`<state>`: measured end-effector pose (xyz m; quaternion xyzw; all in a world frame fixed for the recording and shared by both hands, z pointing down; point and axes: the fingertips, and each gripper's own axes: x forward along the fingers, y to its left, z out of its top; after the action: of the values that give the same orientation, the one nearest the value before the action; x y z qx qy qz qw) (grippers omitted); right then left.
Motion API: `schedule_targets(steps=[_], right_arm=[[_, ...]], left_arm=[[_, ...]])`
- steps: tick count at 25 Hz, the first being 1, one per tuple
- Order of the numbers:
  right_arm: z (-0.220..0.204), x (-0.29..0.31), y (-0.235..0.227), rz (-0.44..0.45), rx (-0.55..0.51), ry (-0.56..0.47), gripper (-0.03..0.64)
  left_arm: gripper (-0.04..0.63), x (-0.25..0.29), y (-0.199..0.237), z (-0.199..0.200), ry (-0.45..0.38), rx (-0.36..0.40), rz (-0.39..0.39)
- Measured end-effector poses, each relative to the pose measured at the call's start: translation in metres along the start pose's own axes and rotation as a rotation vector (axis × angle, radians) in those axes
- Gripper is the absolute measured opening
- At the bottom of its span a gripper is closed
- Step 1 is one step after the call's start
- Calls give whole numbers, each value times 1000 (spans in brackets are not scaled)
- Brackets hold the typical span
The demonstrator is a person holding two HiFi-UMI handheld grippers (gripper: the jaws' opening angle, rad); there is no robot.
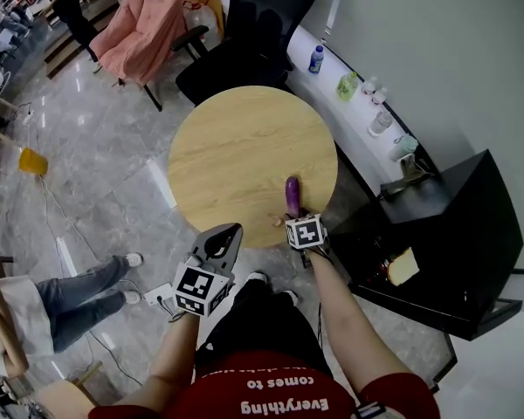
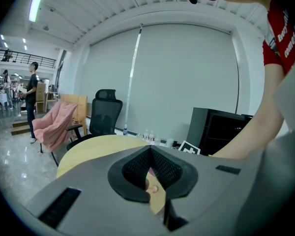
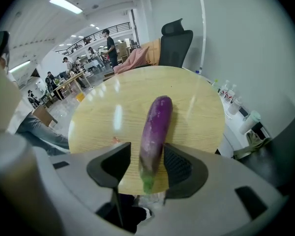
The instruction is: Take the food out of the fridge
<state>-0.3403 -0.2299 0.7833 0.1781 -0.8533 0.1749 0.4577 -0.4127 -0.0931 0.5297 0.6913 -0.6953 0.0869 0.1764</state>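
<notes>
The eggplant is laid at the near edge of the table between the released jaws of the right gripper, its near end hidden in the head view; the jaws of the left gripper are clenched empty.

- The eggplant lies on the round table by its near right edge, one end between the right gripper's parted jaws.
- The left gripper is just off the near edge, further left.
- An office chair stands behind the far edge.
- The fridge stands right of the table.

A pinkish speck on the table is unidentifiably small.
</notes>
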Motion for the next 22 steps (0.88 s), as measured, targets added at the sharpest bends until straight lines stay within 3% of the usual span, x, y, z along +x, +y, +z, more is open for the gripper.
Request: schedule_targets(steps=[7,11,13,18,22], right_arm=[[14,-38,-4,-35,35,-99,174],[17,-53,-13,-83,34,-125,41],[20,-64,-17,-93,50,-147,21],[33,-107,-15,-45,181,-253,11],[38,-150,-4,4,225,-353,11]], left_arm=[[6,3,-8,18,-34,14,-31],[6,7,-16,30,-51,33,-52],[6,8,-20,34,-58,39,-62],[6,11,-35,44,-69,65,-95],[6,13,-53,46,-42,71,-128]])
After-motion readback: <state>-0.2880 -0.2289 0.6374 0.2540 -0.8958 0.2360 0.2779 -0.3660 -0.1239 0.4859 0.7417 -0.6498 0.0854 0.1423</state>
